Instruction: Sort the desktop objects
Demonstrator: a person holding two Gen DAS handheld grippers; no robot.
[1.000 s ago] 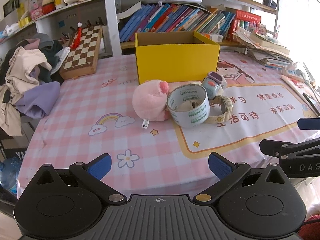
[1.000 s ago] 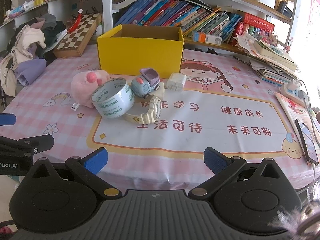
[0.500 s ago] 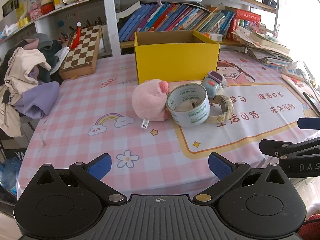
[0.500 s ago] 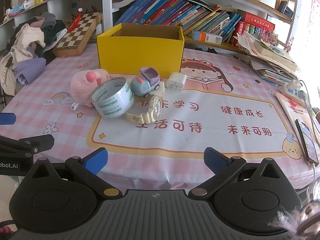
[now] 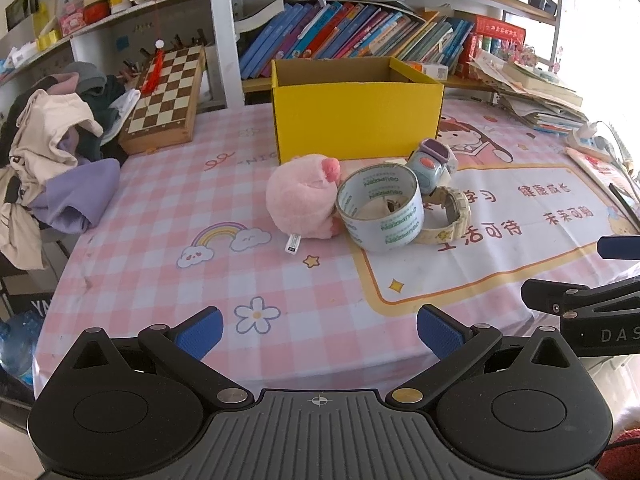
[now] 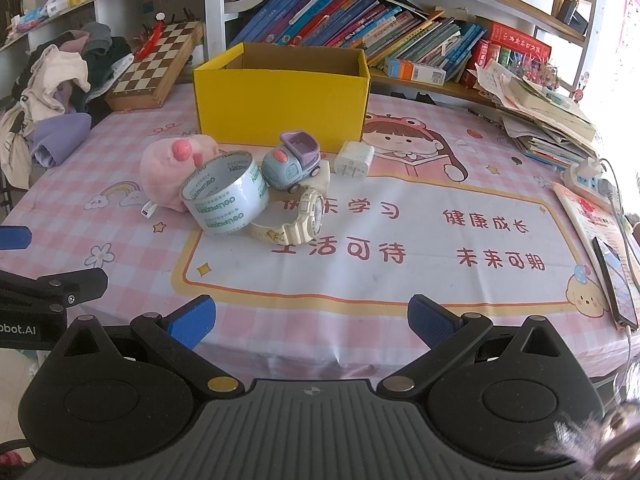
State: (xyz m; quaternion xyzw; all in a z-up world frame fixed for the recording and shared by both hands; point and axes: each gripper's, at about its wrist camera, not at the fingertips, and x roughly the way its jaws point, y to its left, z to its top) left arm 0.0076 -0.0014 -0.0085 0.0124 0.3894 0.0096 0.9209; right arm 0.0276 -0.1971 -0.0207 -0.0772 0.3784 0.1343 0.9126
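An open yellow cardboard box (image 5: 356, 114) (image 6: 280, 112) stands at the back of the table. In front of it lie a pink plush pig (image 5: 300, 204) (image 6: 170, 172), a roll of clear tape (image 5: 382, 208) (image 6: 224, 198), a blue and purple toy car (image 5: 432, 164) (image 6: 290, 164), a cream wristwatch (image 5: 450, 216) (image 6: 300, 216) and a white charger plug (image 6: 354, 160). My left gripper (image 5: 318, 334) hovers open over the near table edge, well short of the pig. My right gripper (image 6: 310, 322) is open too, near the front edge, with nothing between its fingers.
A chessboard (image 5: 168, 96) and a heap of clothes (image 5: 52, 160) sit at the left. Book stacks (image 6: 552, 120), a power strip (image 6: 588, 178) and a phone (image 6: 616, 280) line the right edge. Shelves of books (image 6: 360, 28) stand behind the box.
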